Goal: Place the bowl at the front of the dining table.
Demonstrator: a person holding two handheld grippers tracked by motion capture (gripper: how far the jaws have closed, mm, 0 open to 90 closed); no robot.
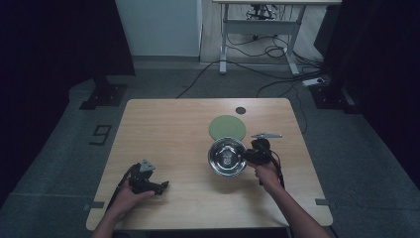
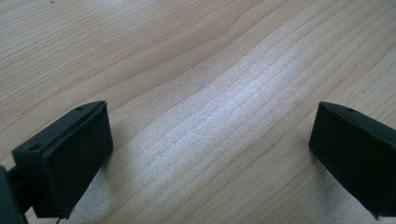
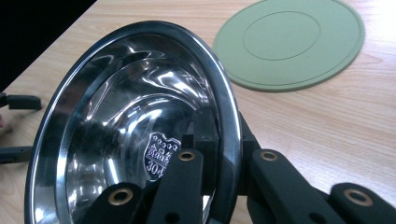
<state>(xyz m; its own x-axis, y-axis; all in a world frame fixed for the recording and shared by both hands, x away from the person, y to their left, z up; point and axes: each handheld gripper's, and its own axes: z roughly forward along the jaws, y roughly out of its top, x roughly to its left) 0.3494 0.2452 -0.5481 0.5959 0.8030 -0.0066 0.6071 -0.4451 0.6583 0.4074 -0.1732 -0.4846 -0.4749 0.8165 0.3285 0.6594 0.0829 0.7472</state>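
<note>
The pale wooden table [image 1: 178,148] carries everything here. On its right half sits the round, shiny stainless-steel bowl [image 1: 227,156], and just beyond it, lying flat and nearly touching its far rim, the round, flat sage-green mat [image 1: 228,127]. In the right gripper view the bowl stands tilted, its mirror-like inside facing the camera with a stamped crest near the bottom, while the mat lies beyond its rim.

The right gripper [image 1: 246,155] is pinching the bowl's rim on the side nearest the right hand [image 1: 267,174]: one black jaw lies inside the bowl against the polished wall, the other outside it, and the rim runs between them with the jaws pressed almost together. The right forearm comes up from the bottom edge and angles toward the bowl, the hand wrapped round the gripper's body, its cable trailing beside the wrist.

The left gripper [image 1: 162,186] rests low over the left half of the table, well apart from the bowl, its jaws spread wide with only bare wood grain between them. The left hand [image 1: 128,194] holds it from behind, the grey three-cornered plate on top, its tips pointing toward the table's middle.

A small grey metal piece [image 1: 266,135] lies beyond the right gripper, too small to identify. The bowl's lower edge is cut off in the right gripper view.
</note>
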